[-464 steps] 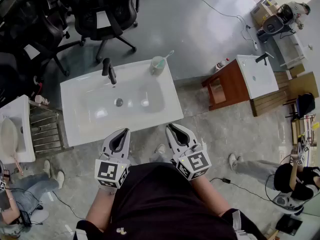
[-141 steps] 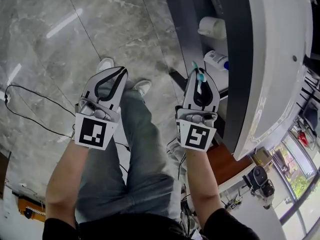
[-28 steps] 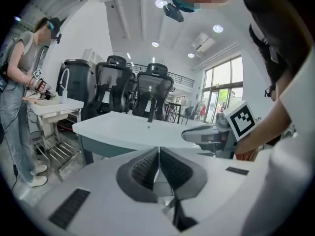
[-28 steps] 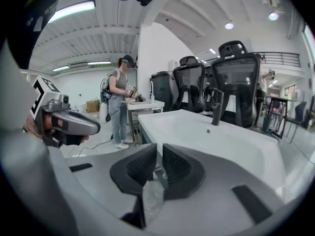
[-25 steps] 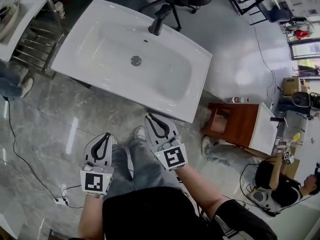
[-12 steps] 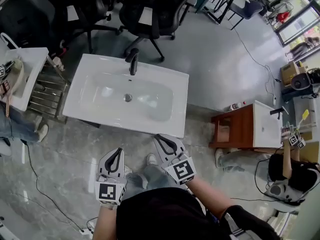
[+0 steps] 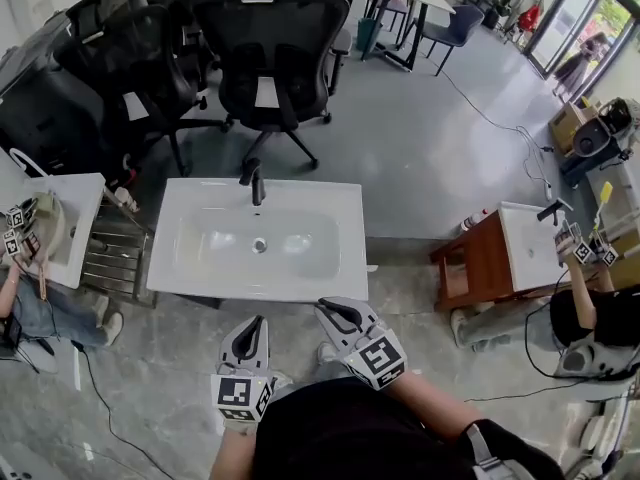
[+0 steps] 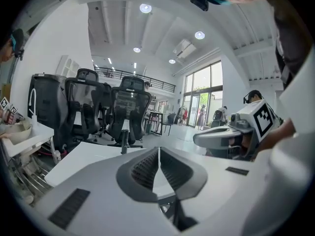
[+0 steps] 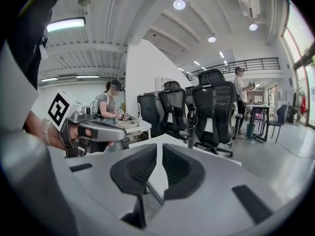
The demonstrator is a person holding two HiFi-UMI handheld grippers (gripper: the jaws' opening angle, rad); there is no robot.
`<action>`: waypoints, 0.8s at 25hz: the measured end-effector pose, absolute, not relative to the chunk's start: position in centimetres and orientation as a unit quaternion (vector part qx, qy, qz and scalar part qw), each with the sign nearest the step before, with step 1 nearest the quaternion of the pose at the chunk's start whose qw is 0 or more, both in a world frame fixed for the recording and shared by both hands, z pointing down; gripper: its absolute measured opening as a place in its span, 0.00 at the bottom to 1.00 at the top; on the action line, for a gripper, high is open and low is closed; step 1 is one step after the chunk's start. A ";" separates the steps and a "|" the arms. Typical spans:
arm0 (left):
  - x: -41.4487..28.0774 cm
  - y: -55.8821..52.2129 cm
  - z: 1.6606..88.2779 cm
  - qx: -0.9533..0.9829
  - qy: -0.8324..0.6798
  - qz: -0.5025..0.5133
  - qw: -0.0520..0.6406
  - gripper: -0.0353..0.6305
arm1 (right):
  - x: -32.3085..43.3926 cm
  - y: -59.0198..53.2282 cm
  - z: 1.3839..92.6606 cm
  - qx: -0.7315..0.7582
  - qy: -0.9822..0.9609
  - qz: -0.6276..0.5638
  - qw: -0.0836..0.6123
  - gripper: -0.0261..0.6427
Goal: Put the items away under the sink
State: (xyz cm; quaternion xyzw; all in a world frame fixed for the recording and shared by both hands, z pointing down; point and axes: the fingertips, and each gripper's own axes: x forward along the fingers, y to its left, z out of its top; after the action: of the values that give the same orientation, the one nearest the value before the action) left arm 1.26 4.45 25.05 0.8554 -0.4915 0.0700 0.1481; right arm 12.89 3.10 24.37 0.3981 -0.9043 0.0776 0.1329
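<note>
Just in front of the sink [image 7: 335, 268], the left gripper [image 7: 258, 321] and right gripper [image 7: 326, 309] are pressed together and empty; no items show, so the job looks finished, needing only a check.

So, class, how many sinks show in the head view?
3: big sink at centre, left sink at the edge, right sink on the wooden cabinet; others may be hidden.
</note>
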 end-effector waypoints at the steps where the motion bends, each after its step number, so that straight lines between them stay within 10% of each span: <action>1: 1.6 4.4 24.7 0.859 -0.486 0.069 0.146 0.09 | 13.0 3.1 24.0 0.399 -0.905 0.074 0.131 0.12; 20: 1.7 3.7 21.2 0.874 -0.469 0.036 0.122 0.09 | 13.3 3.0 19.8 0.409 -0.908 0.045 0.075 0.11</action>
State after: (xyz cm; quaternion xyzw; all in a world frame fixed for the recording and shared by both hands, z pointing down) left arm 1.73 3.66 21.16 0.8738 -0.4694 0.0362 0.1217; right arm 13.32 3.04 19.79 0.4087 -0.9085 0.0454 0.0748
